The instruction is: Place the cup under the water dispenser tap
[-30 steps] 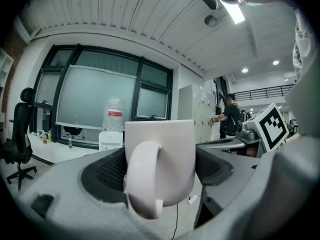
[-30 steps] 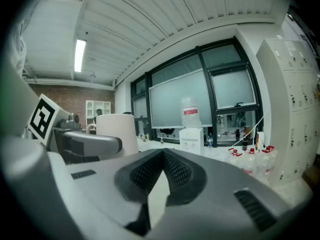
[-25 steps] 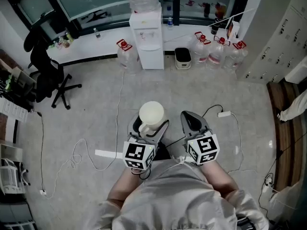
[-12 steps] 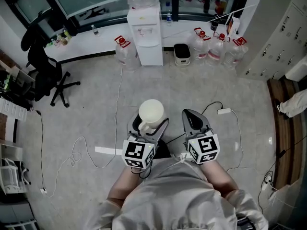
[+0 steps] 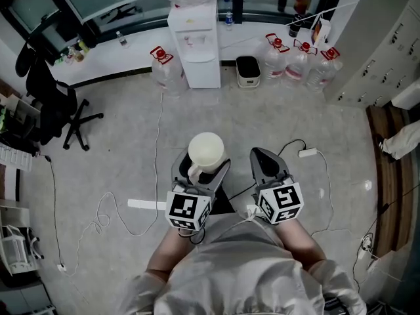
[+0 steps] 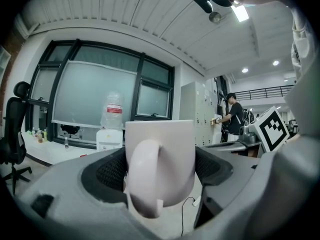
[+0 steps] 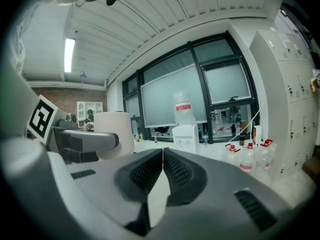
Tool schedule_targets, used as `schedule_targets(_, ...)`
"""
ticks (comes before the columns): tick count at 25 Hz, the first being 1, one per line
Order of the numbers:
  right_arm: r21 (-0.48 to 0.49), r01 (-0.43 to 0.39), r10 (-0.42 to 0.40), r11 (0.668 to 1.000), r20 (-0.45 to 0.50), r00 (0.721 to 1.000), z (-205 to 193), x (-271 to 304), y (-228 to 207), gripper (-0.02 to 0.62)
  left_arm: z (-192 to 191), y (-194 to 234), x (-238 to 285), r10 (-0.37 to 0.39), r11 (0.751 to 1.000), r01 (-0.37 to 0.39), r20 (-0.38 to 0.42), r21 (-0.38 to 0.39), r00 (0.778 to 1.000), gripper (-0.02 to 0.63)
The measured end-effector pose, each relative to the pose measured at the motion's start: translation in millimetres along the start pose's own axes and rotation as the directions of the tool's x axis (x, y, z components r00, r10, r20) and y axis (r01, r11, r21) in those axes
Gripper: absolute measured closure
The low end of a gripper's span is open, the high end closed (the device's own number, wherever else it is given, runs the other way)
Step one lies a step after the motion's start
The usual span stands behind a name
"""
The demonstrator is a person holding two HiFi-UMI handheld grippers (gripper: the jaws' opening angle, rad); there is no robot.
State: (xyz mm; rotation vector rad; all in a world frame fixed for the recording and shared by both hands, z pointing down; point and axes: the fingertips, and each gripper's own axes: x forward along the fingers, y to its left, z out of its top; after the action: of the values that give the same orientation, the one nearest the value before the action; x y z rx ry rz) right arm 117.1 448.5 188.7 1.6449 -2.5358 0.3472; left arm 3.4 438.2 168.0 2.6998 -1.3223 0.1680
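Observation:
A white cup point(image 5: 207, 152) with a handle sits upright between the jaws of my left gripper point(image 5: 201, 169), which is shut on it. In the left gripper view the cup point(image 6: 162, 169) fills the middle, its handle toward the camera, with the gripper point(image 6: 160, 171) gripping its sides. My right gripper point(image 5: 266, 165) is beside it, shut and empty; its tips point(image 7: 162, 156) meet. The white water dispenser point(image 5: 195, 38) with a bottle on top stands at the far wall, well ahead of both grippers. It also shows small as the dispenser point(image 6: 109, 138) and the dispenser point(image 7: 185, 134).
Several water bottles with red caps point(image 5: 298, 64) stand right of the dispenser, one bottle point(image 5: 161, 68) to its left, and a small bin point(image 5: 248, 71). An office chair point(image 5: 46, 104) is at the left. Cables point(image 5: 118, 212) lie on the floor. Lockers point(image 5: 387, 38) line the right.
Both grippers and the cup have moved forward toward the dispenser, which sits nearer in the head view. The grip on the cup is unchanged.

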Motion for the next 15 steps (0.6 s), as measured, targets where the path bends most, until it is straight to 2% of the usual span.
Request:
schedule_targets(7,0.016,0.07,-0.069,0.997,-0.034,0.997,10,87,-27,0.568,1,76,67,-0.027,0.999,0.026,-0.033,-0.037,0.999,0.173)
schedule_targets(15,0.019,0.131,-0.129,0.991,-0.088,0.988,47,216,-47,0.568,30,184,156,-0.09,0.995,0.087,-0.056,-0.056,0.994,0.175)
